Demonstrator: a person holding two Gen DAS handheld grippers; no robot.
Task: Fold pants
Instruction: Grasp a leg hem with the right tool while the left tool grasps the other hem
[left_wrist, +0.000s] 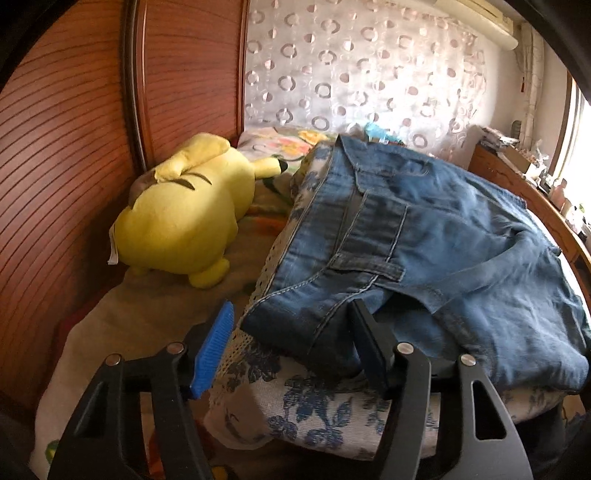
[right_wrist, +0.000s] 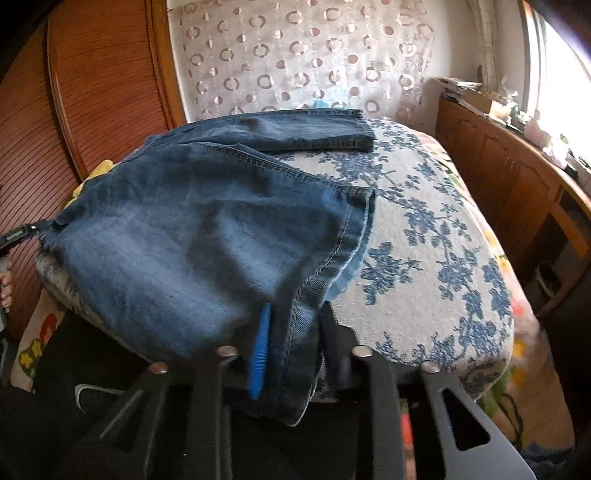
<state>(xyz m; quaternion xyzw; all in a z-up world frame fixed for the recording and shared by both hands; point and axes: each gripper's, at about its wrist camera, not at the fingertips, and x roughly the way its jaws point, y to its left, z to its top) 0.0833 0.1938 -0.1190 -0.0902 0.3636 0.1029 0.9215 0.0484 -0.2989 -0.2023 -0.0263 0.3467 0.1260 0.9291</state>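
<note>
Lying folded across a blue-flowered cushion (right_wrist: 424, 236) on the bed, the jeans (left_wrist: 424, 236) leave its right half bare, with a wooden cabinet (right_wrist: 509, 177) beyond that edge. The left gripper (left_wrist: 291, 332) stands spread, the jeans' near corner between its fingers with only the black one touching cloth; only its view shows the yellow plush toy (left_wrist: 181, 218) lying by the wooden headboard (left_wrist: 74, 129). The right gripper (right_wrist: 291, 325) pinches the jeans' hem at the cushion's near edge.
</note>
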